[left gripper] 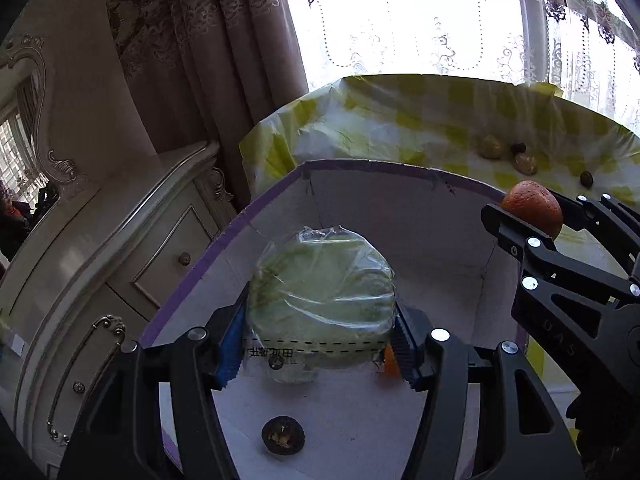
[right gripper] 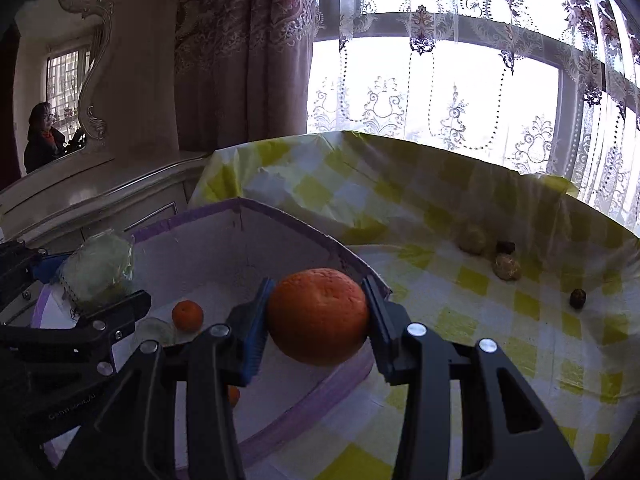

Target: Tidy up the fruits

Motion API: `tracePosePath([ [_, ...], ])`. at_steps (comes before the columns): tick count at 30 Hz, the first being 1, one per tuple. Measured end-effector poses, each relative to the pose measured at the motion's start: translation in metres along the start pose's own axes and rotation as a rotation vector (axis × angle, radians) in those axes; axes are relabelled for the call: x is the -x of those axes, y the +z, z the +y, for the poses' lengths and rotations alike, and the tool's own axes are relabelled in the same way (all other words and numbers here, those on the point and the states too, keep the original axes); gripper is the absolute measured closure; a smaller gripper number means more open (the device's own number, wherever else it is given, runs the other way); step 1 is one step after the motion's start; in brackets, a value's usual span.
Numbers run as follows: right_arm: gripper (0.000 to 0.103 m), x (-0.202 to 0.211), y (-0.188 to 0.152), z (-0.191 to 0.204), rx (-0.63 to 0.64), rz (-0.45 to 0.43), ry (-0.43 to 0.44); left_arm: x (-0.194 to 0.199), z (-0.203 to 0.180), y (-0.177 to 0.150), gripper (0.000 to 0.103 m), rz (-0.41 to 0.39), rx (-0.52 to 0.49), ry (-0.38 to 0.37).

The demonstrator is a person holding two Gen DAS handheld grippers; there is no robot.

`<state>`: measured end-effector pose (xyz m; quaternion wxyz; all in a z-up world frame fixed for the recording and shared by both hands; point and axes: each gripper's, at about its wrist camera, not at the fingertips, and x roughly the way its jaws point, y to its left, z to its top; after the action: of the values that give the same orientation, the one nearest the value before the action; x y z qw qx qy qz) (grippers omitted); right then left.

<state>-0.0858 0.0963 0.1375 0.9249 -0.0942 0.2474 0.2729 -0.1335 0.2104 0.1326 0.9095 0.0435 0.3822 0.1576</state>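
Observation:
My left gripper (left gripper: pixel 318 338) is shut on a pale green fruit wrapped in clear plastic (left gripper: pixel 320 284), held above the inside of a white box with a purple rim (left gripper: pixel 224 240). My right gripper (right gripper: pixel 318 322) is shut on a large orange (right gripper: pixel 318 316), held over the box's right rim (right gripper: pixel 352 260). The same orange (left gripper: pixel 534 208) shows at the right of the left wrist view. The wrapped fruit (right gripper: pixel 98 268) shows at the left of the right wrist view. Inside the box lie a small orange (right gripper: pixel 187 314), another wrapped fruit (right gripper: pixel 154 330) and a dark shrivelled fruit (left gripper: pixel 283 435).
The box stands on a table with a yellow-and-white checked cloth (right gripper: pixel 460 320). Several small brownish and dark fruits (right gripper: pixel 506 266) lie on the cloth at the right. A cream cabinet (left gripper: pixel 120 264) with a mirror stands at the left; curtains and a bright window are behind.

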Motion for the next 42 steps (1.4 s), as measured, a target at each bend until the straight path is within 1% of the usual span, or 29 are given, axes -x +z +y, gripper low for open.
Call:
tracePosePath([
  [4,0.059,-0.03,0.002,0.01,0.07,0.124,0.004,-0.029,0.011,0.001,0.045,0.123,-0.048,-0.059],
  [8,0.059,-0.056,0.001,0.021,0.149,0.246,0.016,-0.052,0.016,0.002,0.045,0.216,-0.107,-0.054],
  [10,0.059,-0.069,-0.001,0.025,0.184,0.305,0.018,-0.064,0.018,0.002,0.045,0.271,-0.128,-0.065],
  [12,0.059,-0.078,-0.002,0.032,0.232,0.341,0.011,-0.073,0.021,0.003,0.045,0.312,-0.129,-0.089],
  [15,0.059,-0.093,-0.001,0.037,0.259,0.419,0.026,-0.088,0.021,-0.001,0.045,0.391,-0.158,-0.105],
  [17,0.058,-0.102,-0.001,0.039,0.277,0.462,0.033,-0.098,0.019,-0.002,0.045,0.448,-0.17,-0.135],
  [20,0.058,-0.111,-0.001,0.042,0.343,0.492,-0.026,-0.104,0.016,-0.003,0.045,0.486,-0.189,-0.167],
  [24,0.056,-0.114,0.0,0.038,0.353,0.509,-0.026,-0.107,0.015,-0.007,0.045,0.505,-0.194,-0.171],
  [25,0.052,-0.114,0.001,0.037,0.35,0.507,-0.025,-0.107,0.015,-0.007,0.045,0.51,-0.19,-0.177],
  [28,0.042,-0.117,0.001,0.038,0.339,0.513,-0.007,-0.11,0.019,-0.006,0.043,0.522,-0.182,-0.174],
  [29,0.041,-0.117,0.0,0.039,0.342,0.51,-0.007,-0.109,0.02,-0.006,0.042,0.518,-0.177,-0.172],
  [31,0.039,-0.116,0.0,0.041,0.339,0.504,-0.002,-0.106,0.019,-0.005,0.031,0.502,-0.179,-0.177],
  [34,0.038,-0.112,0.001,0.043,0.334,0.49,0.016,-0.104,0.017,-0.005,0.025,0.497,-0.19,-0.158],
  [35,0.037,-0.11,0.002,0.043,0.333,0.485,0.02,-0.103,0.016,-0.005,0.024,0.497,-0.19,-0.151],
  [37,0.032,-0.106,0.004,0.042,0.332,0.465,0.025,-0.102,0.016,-0.005,0.022,0.496,-0.186,-0.15],
  [39,0.027,-0.1,0.007,0.04,0.324,0.436,0.044,-0.101,0.018,-0.003,0.02,0.494,-0.181,-0.131],
  [42,0.027,-0.084,0.014,0.034,0.294,0.364,0.066,-0.096,0.02,0.0,0.02,0.467,-0.159,-0.088],
])
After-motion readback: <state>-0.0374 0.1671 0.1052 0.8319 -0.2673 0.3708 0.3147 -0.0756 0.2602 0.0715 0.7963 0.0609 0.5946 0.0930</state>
